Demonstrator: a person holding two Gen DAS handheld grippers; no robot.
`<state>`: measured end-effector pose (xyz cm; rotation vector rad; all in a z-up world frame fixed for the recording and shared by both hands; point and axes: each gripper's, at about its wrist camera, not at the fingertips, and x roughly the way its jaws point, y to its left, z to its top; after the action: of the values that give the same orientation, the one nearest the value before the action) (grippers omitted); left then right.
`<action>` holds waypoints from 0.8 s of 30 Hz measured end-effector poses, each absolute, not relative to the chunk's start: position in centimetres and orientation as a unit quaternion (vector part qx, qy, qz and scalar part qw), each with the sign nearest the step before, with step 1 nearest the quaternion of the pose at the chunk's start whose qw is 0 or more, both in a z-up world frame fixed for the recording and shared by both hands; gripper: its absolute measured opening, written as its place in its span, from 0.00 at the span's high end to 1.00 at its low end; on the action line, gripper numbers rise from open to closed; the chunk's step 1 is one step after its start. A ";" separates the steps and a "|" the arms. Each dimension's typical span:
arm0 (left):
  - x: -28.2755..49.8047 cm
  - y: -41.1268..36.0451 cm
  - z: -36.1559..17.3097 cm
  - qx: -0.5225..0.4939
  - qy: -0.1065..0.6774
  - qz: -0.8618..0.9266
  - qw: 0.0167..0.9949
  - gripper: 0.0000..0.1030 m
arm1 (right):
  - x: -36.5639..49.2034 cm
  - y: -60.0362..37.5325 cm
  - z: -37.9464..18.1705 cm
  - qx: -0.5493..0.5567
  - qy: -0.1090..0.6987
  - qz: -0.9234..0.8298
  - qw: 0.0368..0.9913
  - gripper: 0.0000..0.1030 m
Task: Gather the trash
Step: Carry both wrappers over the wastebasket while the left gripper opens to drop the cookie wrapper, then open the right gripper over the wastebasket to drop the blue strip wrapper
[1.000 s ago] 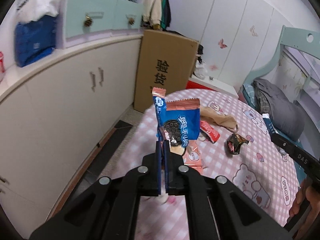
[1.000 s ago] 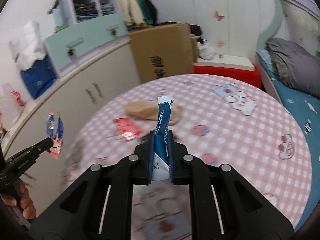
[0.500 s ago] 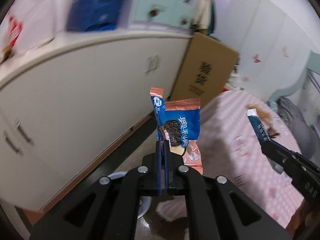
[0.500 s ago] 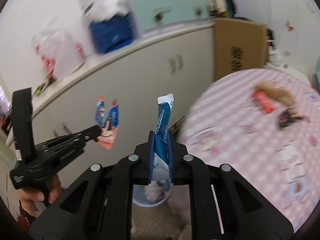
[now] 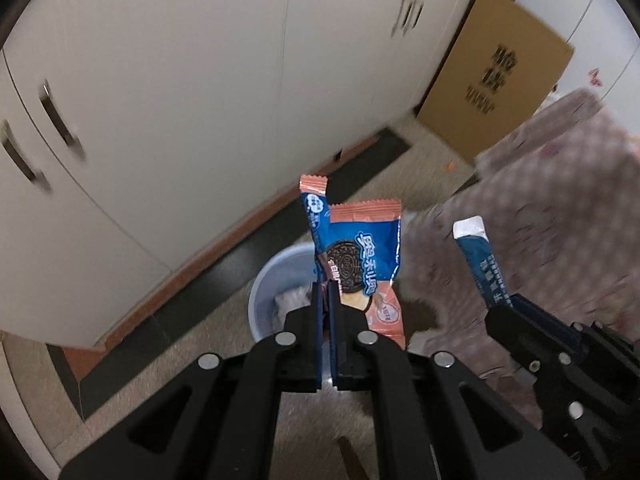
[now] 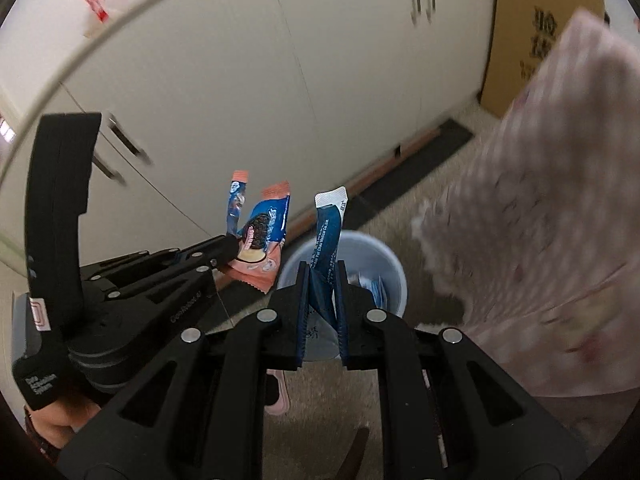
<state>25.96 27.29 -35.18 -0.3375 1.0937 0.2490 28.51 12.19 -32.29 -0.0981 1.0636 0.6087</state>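
My left gripper is shut on blue and pink cookie wrappers, held upright above a pale blue waste bin on the floor. The right wrist view shows the same left gripper with the cookie wrappers at the bin's left. My right gripper is shut on a blue and white sachet right above the waste bin, which holds some wrappers. In the left wrist view the right gripper and its sachet hang at the right.
White cabinet doors with a dark plinth run behind the bin. A cardboard box stands on the floor at the back right. The pink checked tablecloth hangs close on the right. A person's hand grips the left tool.
Both grippers swung left off the table and sank toward the floor, tilting downward. The bin has come into view under them. Both still hold their wrappers.
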 end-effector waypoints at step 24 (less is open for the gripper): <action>27.4 27.1 -44.6 -0.171 0.573 0.159 0.785 0.36 | 30.3 11.3 -44.8 -0.014 0.574 0.246 0.781 0.88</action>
<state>27.36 27.12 -44.61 -0.3692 1.2363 0.3428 30.30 11.34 -44.85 -0.0310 1.2399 0.5317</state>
